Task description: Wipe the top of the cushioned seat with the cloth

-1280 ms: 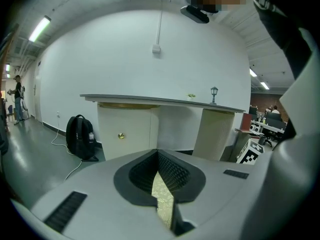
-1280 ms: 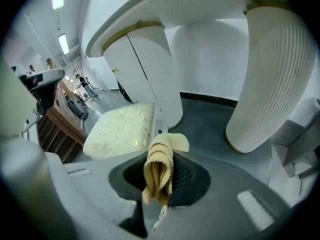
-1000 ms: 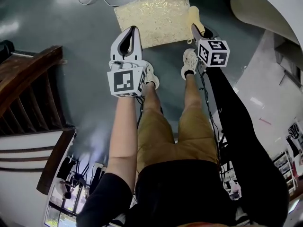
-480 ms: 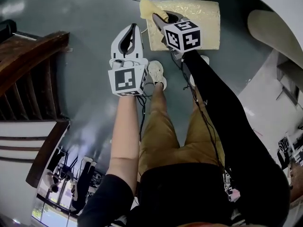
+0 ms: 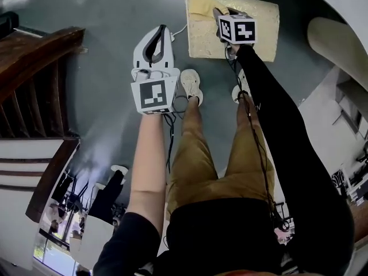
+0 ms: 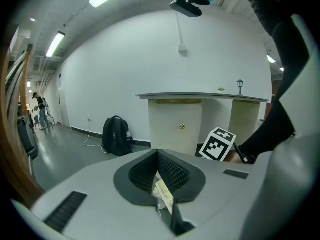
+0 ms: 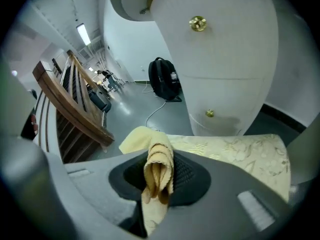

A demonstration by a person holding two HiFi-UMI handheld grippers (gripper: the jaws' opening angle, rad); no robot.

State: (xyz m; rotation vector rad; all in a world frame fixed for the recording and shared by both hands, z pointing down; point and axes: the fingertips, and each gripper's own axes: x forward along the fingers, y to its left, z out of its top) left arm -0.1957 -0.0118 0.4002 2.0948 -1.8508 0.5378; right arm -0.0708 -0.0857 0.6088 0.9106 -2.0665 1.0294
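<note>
The cushioned seat (image 5: 261,22) is a pale gold patterned pad lying low on the grey floor, at the top of the head view. My right gripper (image 5: 221,15) reaches over its left-middle part, shut on a folded yellow cloth (image 7: 158,169). In the right gripper view the cloth bunches up between the jaws of the right gripper (image 7: 159,184), and the seat (image 7: 235,151) spreads out just beyond it. My left gripper (image 5: 163,30) hangs over the floor left of the seat, with its jaws together. In the left gripper view a small pale scrap (image 6: 163,195) shows between the pads.
A dark wooden stair rail (image 5: 34,79) runs along the left. White curved cabinets (image 5: 339,39) stand to the right and behind the seat. A black backpack (image 7: 164,79) and a white cable (image 5: 178,30) are on the floor. The person's shoes (image 5: 191,85) are just short of the seat.
My right gripper swept the cloth from the seat's right edge to its left end, then came back toward the middle. The left gripper stayed put.
</note>
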